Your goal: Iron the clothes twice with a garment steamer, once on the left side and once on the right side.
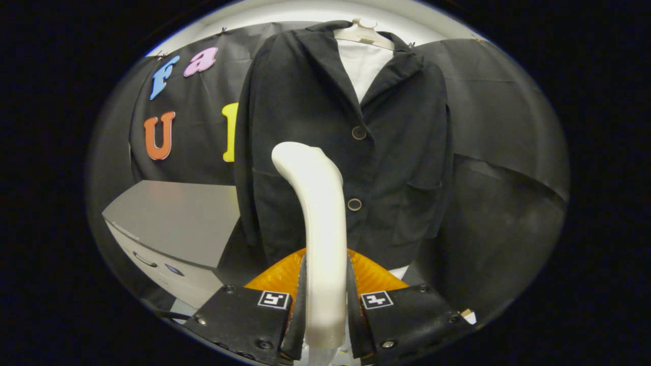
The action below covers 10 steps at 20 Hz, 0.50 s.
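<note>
Cloth-walled booth, gripper (325,300) clamping curved steamer (318,223)

white steamer (318,203) upright, black jacket (305,127) hanging beyond

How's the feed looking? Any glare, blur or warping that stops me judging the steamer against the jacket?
Gripper view: sharp overall; strong fisheye bending, so the grey cabinet looks curved. The white steamer, clamped in the gripper, is bright but not blown out. The black jacket is so dark that wrinkles hardly read; its buttons stay clear.
</note>
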{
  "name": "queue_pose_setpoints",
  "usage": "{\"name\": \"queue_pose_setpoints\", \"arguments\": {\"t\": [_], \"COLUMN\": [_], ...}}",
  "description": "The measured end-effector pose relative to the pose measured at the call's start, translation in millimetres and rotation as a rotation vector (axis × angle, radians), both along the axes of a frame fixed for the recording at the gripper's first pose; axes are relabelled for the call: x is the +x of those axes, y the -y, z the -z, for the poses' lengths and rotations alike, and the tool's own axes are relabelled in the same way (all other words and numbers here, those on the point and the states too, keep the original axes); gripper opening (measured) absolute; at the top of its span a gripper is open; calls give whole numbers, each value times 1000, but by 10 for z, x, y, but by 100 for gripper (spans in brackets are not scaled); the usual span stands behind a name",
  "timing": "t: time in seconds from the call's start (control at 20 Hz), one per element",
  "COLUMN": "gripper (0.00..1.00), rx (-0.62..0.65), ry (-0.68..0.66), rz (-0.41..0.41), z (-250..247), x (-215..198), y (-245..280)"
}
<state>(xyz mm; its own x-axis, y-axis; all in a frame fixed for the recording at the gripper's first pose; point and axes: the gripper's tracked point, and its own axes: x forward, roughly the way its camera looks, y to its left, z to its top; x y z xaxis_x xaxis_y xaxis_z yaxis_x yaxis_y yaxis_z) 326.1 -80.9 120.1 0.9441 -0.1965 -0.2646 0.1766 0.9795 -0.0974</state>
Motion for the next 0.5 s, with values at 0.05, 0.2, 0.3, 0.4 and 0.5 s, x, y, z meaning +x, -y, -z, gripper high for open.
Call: {"name": "queue_pose_setpoints", "arguments": {"t": [0.05,0.2,0.3,0.4,0.5], "gripper": [38,38,38,38,38], "rx": [0,-2,1,4,1], "ry": [-13,-53,-81,-107,-131], "rz": [0,4,6,8,8], "z": [80,266,418,514,618], "x": [-6,-23,-23,-17,-10], "y": [5,36,49,49,80]}}
